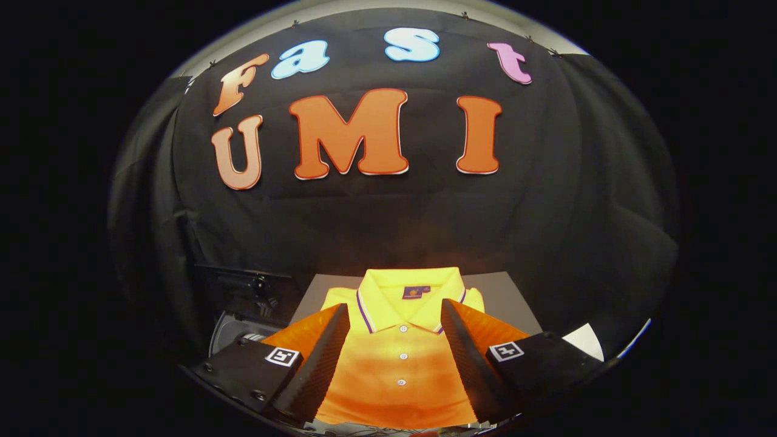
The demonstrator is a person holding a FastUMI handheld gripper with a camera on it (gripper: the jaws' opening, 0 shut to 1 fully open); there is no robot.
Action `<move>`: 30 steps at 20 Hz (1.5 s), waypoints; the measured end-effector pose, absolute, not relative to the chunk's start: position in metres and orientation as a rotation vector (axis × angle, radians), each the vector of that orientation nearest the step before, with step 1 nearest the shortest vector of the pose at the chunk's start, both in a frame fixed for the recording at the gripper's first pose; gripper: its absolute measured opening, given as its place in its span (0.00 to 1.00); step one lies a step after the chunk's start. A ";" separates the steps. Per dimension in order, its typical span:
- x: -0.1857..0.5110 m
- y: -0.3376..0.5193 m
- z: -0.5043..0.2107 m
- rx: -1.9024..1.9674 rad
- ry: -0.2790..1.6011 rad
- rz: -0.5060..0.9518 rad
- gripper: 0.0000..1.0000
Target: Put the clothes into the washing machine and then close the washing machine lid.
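Observation:
A folded yellow polo shirt (397,340) with a striped collar and white buttons lies flat on a grey surface (510,294), its collar toward the booth wall. My gripper (394,309) hovers over it, open, with the shirt's button placket showing in the wide gap between the two orange fingers (315,331). Neither finger presses on the cloth. To the left of the left finger, lower down, I see the rim of the washing machine (234,331) with its dark lid (243,282) raised behind it.
The black cloth wall stands close behind the shirt. A pale patch of floor or table (586,340) shows beyond the right finger. The grey surface extends a little past the shirt on the right.

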State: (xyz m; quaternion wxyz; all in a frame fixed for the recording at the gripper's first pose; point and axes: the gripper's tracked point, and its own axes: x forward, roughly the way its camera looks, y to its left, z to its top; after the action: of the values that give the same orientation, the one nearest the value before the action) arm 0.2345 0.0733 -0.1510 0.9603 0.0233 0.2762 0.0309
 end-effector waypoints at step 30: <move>0.245 0.078 -0.255 0.083 0.803 0.157 0.22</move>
State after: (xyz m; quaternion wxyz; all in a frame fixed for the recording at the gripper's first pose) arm 0.2450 0.0783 -0.2549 0.9166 0.0403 0.3905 0.0763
